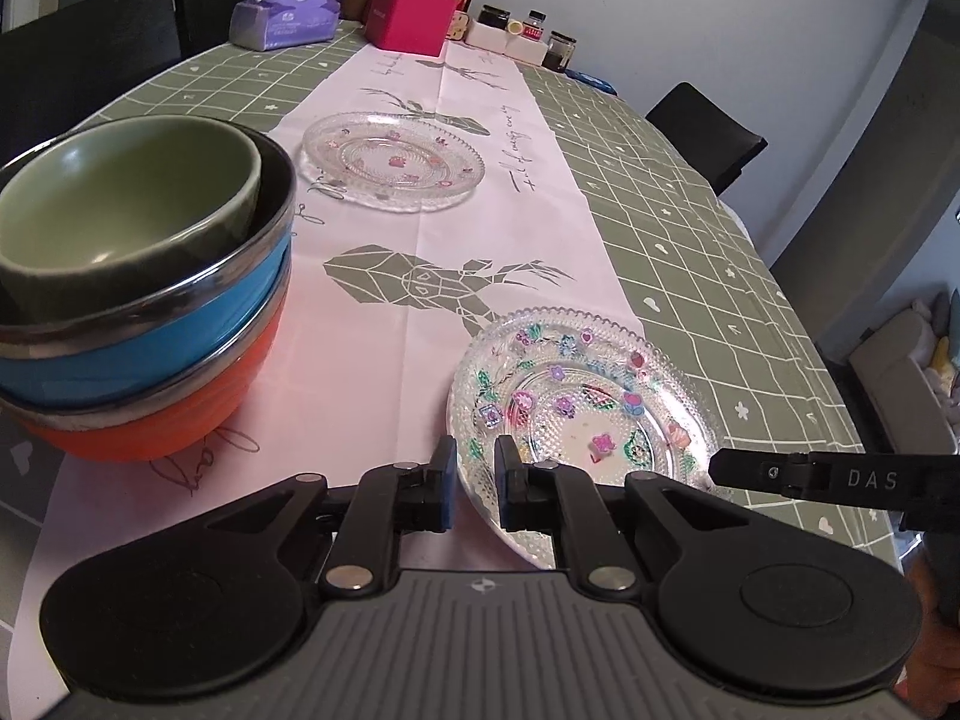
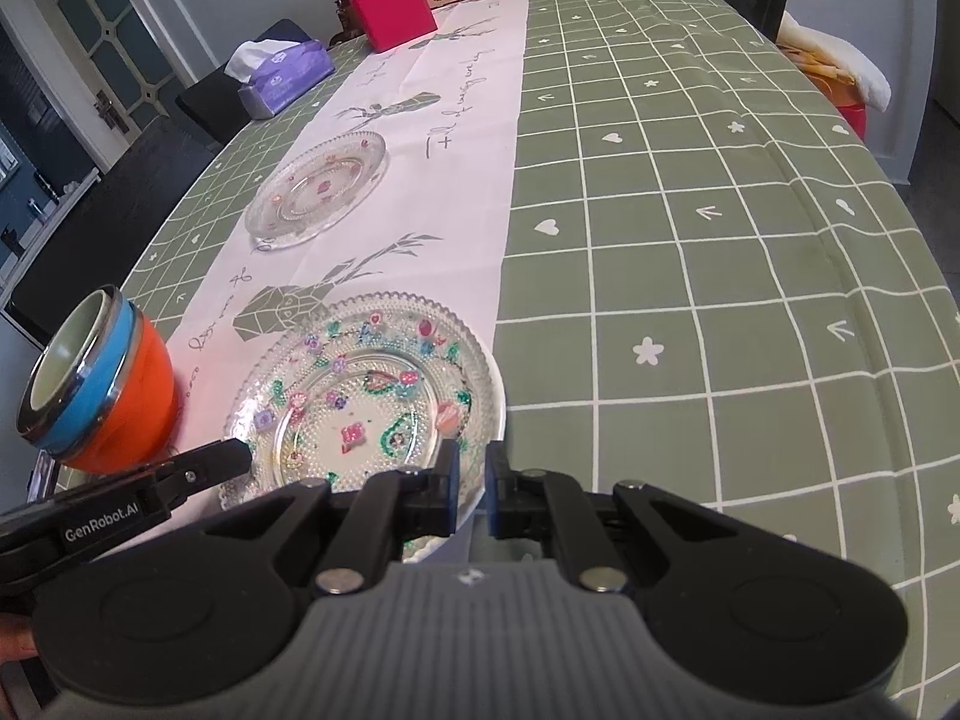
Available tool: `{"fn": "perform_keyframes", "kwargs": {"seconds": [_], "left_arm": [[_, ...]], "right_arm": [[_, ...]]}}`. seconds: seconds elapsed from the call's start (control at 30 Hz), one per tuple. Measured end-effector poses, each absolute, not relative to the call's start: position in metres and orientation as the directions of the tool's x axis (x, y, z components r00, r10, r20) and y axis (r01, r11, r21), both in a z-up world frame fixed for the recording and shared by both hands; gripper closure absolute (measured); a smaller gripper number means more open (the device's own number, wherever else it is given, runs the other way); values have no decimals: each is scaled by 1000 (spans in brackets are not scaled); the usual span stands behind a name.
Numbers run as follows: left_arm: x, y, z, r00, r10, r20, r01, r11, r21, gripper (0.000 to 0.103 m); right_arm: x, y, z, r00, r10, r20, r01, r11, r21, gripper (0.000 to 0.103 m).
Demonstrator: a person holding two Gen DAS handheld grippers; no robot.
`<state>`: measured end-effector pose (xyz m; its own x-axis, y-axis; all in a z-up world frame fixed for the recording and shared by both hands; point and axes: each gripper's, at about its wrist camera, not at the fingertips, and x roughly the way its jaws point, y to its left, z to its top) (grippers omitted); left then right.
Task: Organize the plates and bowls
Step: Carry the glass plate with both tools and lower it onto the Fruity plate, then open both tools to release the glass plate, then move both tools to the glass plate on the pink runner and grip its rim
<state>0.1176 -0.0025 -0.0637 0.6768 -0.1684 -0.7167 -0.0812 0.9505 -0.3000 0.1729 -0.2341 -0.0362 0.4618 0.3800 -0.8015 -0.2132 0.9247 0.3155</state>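
Note:
A glass plate with colourful flower decals lies near the table's front. My left gripper straddles its left rim, jaws narrowly apart, one finger on each side. My right gripper straddles its near right rim the same way. Whether either grips the rim I cannot tell. A second glass plate lies farther back on the pink runner. A stack of bowls, green in blue in orange, stands at the left.
A purple tissue pack, a pink box, bottles and jars stand at the far end. Black chairs surround the table. The green checked cloth spreads to the right.

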Motion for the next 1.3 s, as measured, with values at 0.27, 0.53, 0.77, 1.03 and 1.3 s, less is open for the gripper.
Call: {"fn": "perform_keyframes", "kwargs": {"seconds": [0.27, 0.53, 0.77, 1.03, 1.3], "left_arm": [[115, -2, -62, 688, -164, -707, -84, 950, -302, 69], [110, -3, -39, 727, -179, -663, -39, 953, -300, 52], [124, 15, 0, 681, -306, -666, 90, 936, -339, 50], [161, 53, 36, 602, -306, -737, 182, 952, -247, 50], [219, 106, 43, 536, -220, -815, 150, 975, -165, 50]], "right_arm": [[173, -239, -32, 477, 390, -788, -193, 921, 339, 73], [172, -240, -23, 508, 437, -742, -218, 899, 381, 64], [185, -234, -17, 517, 462, -721, -218, 885, 410, 62], [213, -212, -13, 478, 481, -734, -216, 875, 433, 52], [253, -171, -13, 424, 477, -770, -223, 879, 422, 47]]}}
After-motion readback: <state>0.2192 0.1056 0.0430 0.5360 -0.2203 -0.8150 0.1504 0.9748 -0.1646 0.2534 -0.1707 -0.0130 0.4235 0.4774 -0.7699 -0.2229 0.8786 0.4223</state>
